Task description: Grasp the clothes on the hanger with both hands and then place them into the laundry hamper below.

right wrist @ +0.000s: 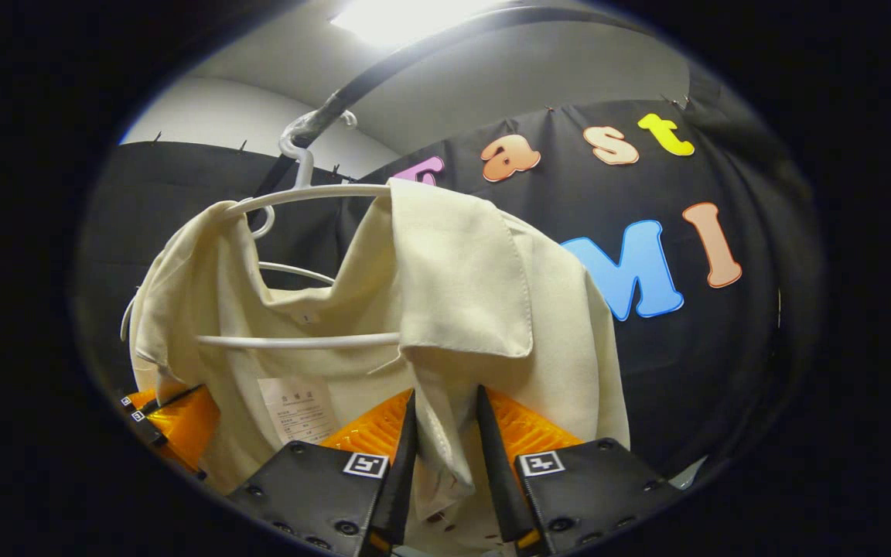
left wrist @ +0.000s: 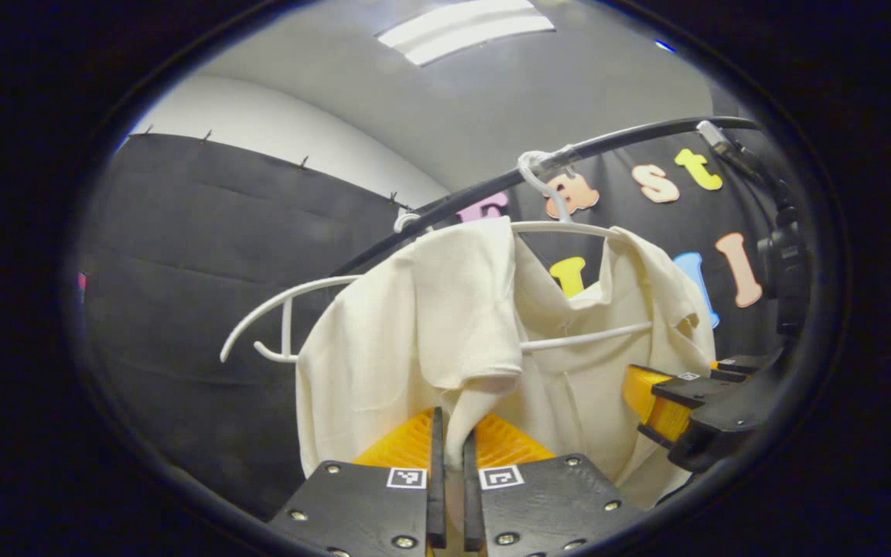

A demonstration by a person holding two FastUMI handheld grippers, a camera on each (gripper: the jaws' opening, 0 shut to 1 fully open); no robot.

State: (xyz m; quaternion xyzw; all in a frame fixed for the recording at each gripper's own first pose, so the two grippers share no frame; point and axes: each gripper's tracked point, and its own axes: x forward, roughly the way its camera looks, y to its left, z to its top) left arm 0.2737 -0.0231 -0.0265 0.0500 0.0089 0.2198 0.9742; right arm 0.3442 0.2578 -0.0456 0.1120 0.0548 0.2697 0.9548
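Garment: a cream-coloured short-sleeved cloth shirt (left wrist: 430,325) hangs draped over a white plastic hanger (left wrist: 577,339); in the right gripper view the same shirt (right wrist: 453,286) covers most of the hanger (right wrist: 298,340), with a white paper label (right wrist: 298,410) showing inside it.

Hanger: its hook is looped over a black curved rail (left wrist: 623,139) overhead; the bare end of the hanger arm sticks out past the shirt on the left side of the left gripper view. A second white hook sits on the rail just beside it.

Left gripper (left wrist: 449,433): low in its own view, its jaws drawn close together and pinching a fold of the shirt's hanging sleeve between them. In the right gripper view it (right wrist: 175,422) shows at the lower left edge, against the far side of the shirt.

Right gripper (right wrist: 445,433): low in its own view, its jaws narrowly parted with a hanging fold of the shirt's edge between them; both fingers touch the cloth. In the left gripper view it (left wrist: 685,402) shows at the right, touching the shirt's far hem.

Shirt position: up on the hanger, held at both sides.

Backdrop: black cloth wall (left wrist: 206,255), pale ceiling with a bright light panel (left wrist: 465,27).
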